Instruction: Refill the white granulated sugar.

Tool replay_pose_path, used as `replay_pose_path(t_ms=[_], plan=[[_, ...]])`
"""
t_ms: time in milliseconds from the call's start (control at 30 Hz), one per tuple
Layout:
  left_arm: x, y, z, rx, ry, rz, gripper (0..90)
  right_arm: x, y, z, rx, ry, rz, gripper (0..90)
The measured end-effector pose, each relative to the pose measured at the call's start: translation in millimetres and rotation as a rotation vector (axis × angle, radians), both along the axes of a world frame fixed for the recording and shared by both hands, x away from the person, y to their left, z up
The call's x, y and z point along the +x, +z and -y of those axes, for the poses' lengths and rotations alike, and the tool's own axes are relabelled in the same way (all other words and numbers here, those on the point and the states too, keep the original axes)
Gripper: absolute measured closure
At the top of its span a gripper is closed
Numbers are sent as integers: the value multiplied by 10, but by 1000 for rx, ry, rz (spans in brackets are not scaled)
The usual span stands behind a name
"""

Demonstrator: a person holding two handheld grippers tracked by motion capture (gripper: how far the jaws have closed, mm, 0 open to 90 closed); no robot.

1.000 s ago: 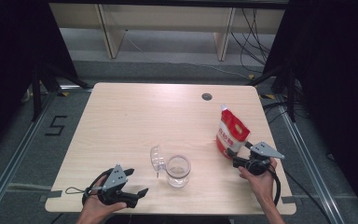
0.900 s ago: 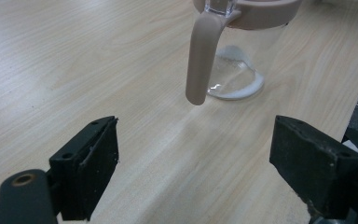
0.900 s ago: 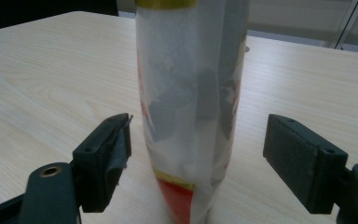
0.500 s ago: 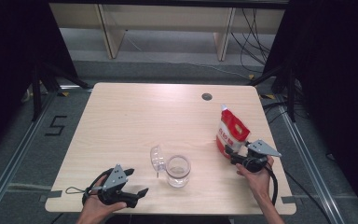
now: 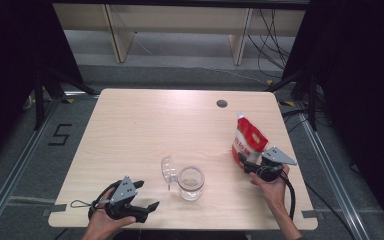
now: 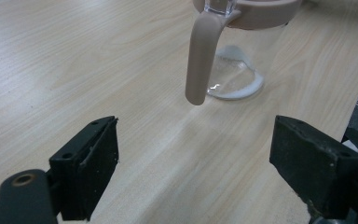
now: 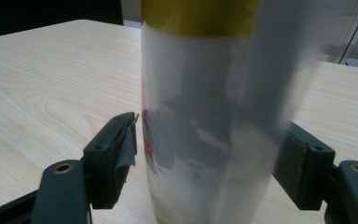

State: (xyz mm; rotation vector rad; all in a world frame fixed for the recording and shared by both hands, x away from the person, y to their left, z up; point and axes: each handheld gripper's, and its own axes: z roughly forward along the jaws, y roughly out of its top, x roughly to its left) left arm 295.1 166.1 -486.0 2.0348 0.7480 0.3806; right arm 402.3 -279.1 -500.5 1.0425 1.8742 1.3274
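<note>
We see a pale wooden table (image 5: 145, 125) on grey floor (image 5: 40, 165); black curtains (image 5: 10, 60) at nine and three o'clock, shelving (image 5: 180, 25) at twelve.

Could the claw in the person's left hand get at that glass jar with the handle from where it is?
Probably yes. The left claw stands open and points at the jar, whose handle hangs just ahead, with bare table between them.

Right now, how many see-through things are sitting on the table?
2. The clear jar stands near the table's front edge, in the middle. The clear lid lies right beside it, on its left. The red and white bag is not see-through.
</note>
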Motion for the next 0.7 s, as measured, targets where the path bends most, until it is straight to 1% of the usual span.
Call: replay_pose_path(t_ms=[33, 67, 100, 133, 167, 200, 233, 267, 300, 333, 400, 467, 500, 533, 567, 600, 633, 667, 700], plan=[[-1, -1, 1, -1, 0, -1, 152, 12, -1, -4, 0, -3, -3, 301], [-4, -4, 9, -9, 2, -2, 152, 16, 0, -14, 14, 1, -6, 307], [0, -1, 3, -1, -7, -1, 152, 28, -4, -15, 13, 1, 3, 312], [-1, -1, 5, -1, -5, 2, 152, 38, -5, -9, 18, 14, 3, 323], [-1, -1, 6, 0, -4, 3, 152, 37, -7, -14, 24, 14, 10, 331], [-5, -3, 8, -4, 0, -4, 152, 43, -8, -13, 17, 17, 18, 334], [-1, -3, 6, 0, -4, 2, 152, 42, -6, -12, 19, 15, 17, 351], [-5, -6, 9, -3, 0, -4, 151, 45, -4, -3, 19, 7, 18, 381], [-15, -11, 18, -17, 11, -21, 152, 46, 0, 2, 25, 5, 21, 393], [-14, -11, 17, -16, 9, -21, 152, 51, -1, -4, 36, 8, 25, 413], [-15, -9, 18, -15, 9, -19, 152, 46, 8, -14, 24, 13, 31, 426], [-15, -9, 18, -17, 10, -19, 152, 22, 27, -35, 25, -3, 8, 439], [-14, -9, 17, -18, 9, -20, 152, 29, 31, -22, 1, -3, 25, 444], [-13, -9, 15, -15, 9, -18, 152, 25, 31, -26, 10, 2, 18, 447], [1, -2, 4, 2, -6, 3, 152, 21, 36, -23, 6, 5, 18, 450], [1, -2, 3, 1, -5, 3, 152, 14, 41, -20, 6, 8, 13, 452], [3, -2, 1, 2, -6, 3, 152, -1, 44, -26, 20, 9, -1, 454], [-1, -3, 6, -5, -1, 3, 152, -3, 42, -22, 14, 11, 10, 455], [2, -1, 1, 0, -5, 4, 152, -20, 45, -20, 20, 11, -3, 456]])
